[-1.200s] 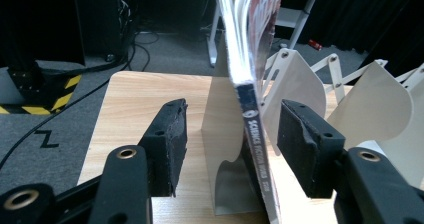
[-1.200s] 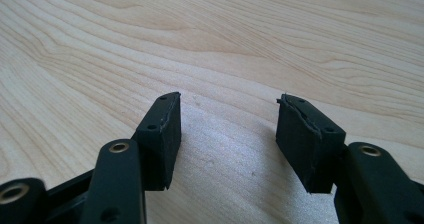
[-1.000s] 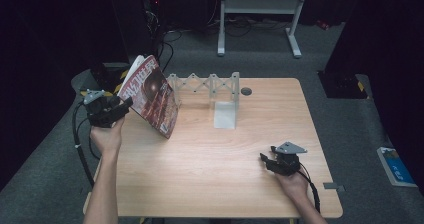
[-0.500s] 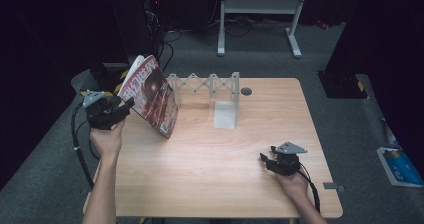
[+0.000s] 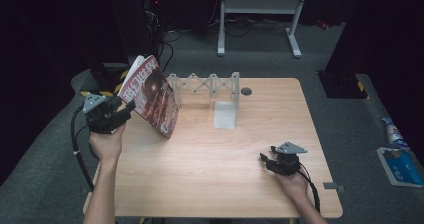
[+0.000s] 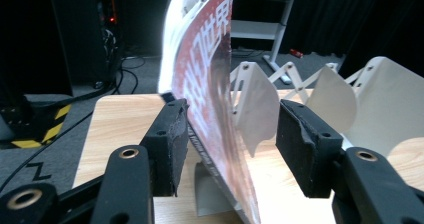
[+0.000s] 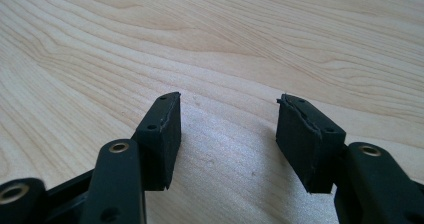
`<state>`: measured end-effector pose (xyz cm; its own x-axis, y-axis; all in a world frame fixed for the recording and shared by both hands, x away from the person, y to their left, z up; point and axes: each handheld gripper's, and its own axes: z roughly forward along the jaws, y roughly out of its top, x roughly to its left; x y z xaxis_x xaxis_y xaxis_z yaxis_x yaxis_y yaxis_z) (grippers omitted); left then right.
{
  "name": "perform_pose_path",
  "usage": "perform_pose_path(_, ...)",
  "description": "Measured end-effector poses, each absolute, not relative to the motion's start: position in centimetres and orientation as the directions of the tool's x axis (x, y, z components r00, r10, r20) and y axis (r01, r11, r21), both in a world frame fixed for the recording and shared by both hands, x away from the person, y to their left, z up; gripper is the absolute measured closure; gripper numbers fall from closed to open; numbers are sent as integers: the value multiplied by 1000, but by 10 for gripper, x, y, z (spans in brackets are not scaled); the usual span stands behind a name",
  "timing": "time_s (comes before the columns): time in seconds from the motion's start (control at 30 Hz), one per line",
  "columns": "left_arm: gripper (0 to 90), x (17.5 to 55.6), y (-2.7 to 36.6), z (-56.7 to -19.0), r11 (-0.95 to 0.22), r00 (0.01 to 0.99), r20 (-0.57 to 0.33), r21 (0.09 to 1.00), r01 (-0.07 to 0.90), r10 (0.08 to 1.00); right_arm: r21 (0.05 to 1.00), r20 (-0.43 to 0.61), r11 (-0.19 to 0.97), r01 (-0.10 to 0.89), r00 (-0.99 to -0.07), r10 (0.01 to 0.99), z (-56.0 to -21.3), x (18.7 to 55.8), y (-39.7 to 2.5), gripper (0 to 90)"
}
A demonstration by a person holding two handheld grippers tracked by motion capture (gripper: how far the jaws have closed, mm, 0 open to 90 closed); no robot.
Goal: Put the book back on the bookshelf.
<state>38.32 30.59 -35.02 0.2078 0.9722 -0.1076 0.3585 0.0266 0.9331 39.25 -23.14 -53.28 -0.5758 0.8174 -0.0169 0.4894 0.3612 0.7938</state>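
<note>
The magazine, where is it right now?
In the high view the magazine stands tilted at the table's far left, between the left gripper and the white folding rack; its lower edge rests on the table.

A magazine [image 5: 152, 95] with a red cover carries large white characters along its top edge; they look like Chinese script, but they are too slanted and blurred to read in either view [image 6: 212, 84]. No other lettering is legible.
</note>
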Motion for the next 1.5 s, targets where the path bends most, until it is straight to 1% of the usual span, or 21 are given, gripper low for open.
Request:
perform_pose_path(0.2,465,381,297,-349,5,239,-97,934,357,966,794,-17,361,489,-576,817,-533,392,-231,434)
perform_pose_path(0.87,465,376,280,-354,-12,306,-108,930,366,946,794,-23,365,486,-577,816,-533,392,-232,429)
perform_pose_path(1.5,465,374,269,-358,-21,347,-119,927,374,930,794,-23,365,486,-577,817,-533,392,-232,429)
